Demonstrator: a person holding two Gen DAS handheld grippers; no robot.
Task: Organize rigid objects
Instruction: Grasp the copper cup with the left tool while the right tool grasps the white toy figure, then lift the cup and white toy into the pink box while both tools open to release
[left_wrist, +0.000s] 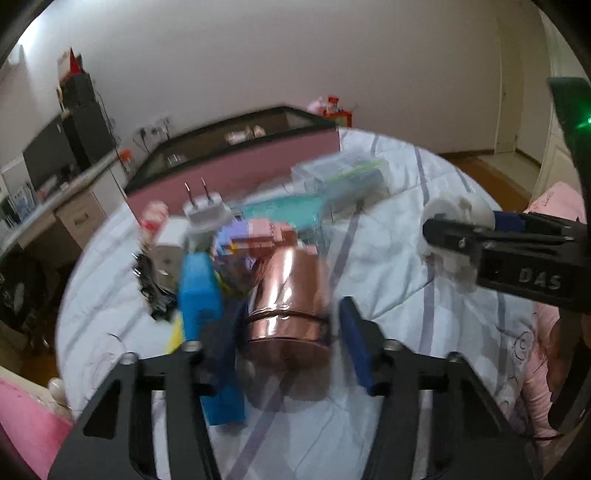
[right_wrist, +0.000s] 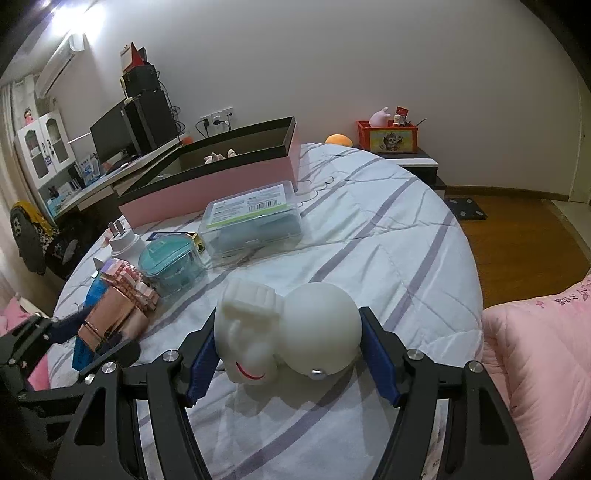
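Observation:
My right gripper is shut on a white toy figure and holds it above the bed; it also shows in the left wrist view. My left gripper is open around a shiny copper tin, which lies on its side; the view is blurred, so contact is unclear. The tin also shows in the right wrist view. Behind it lie a pink block toy, a teal container, a white plug adapter and a clear plastic box.
An open pink box with a black rim stands at the bed's far side. A blue box lies left of the tin. A pink quilt is on the right. A desk with a monitor stands at left.

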